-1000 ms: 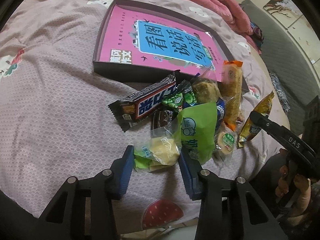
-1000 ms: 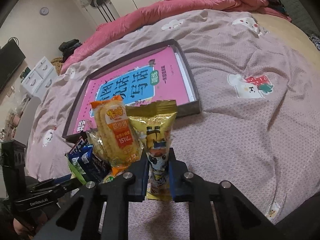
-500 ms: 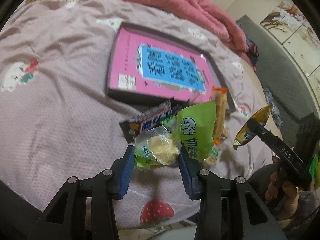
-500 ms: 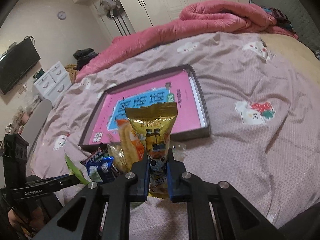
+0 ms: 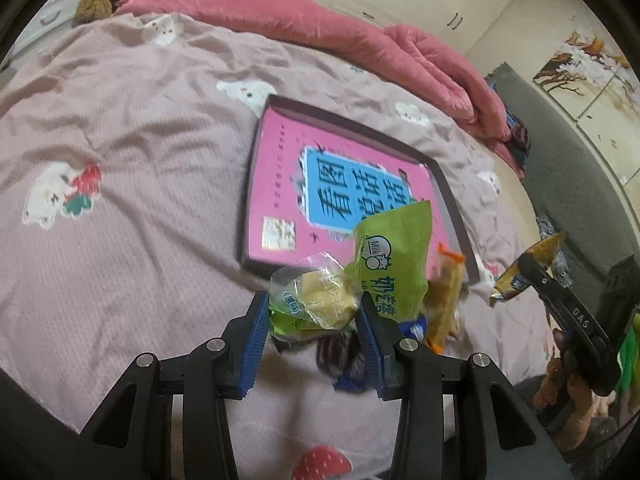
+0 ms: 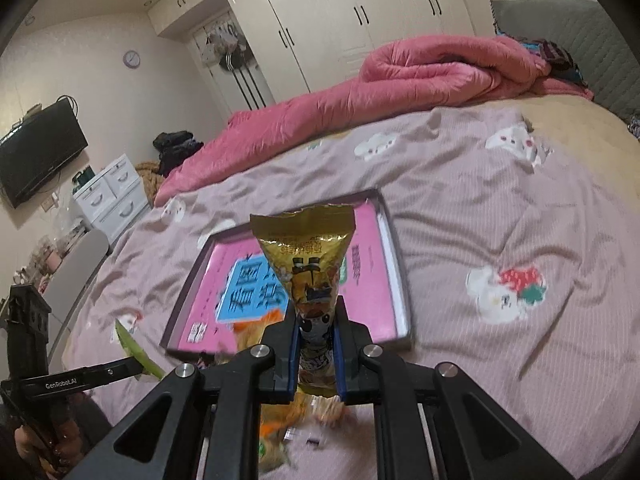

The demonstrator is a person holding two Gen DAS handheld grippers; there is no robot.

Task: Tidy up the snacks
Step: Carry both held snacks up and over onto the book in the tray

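Pink bedspread [image 5: 140, 128], gold snack packet [image 6: 310, 264] (crinkled foil), fingers [image 6: 295, 356] clamped

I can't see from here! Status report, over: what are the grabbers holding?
Left gripper shut on clear cake packet, green milk bag caught alongside. Right gripper shut on gold snack bag. Dark tray ahead, pink book inside. Nothing blocking.

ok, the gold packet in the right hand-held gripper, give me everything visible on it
The gold packet is a glossy foil-looking pouch with a jagged crimped top edge, dark print and a cartoon figure lower down. It stands upright, flaring above the right hand-held gripper, whose blue pads clamp its narrow lower part from both sides. Its bottom end pokes out below the pads. It is held above the bed, in front of the tray holding a pink book. The left view shows it edge-on.
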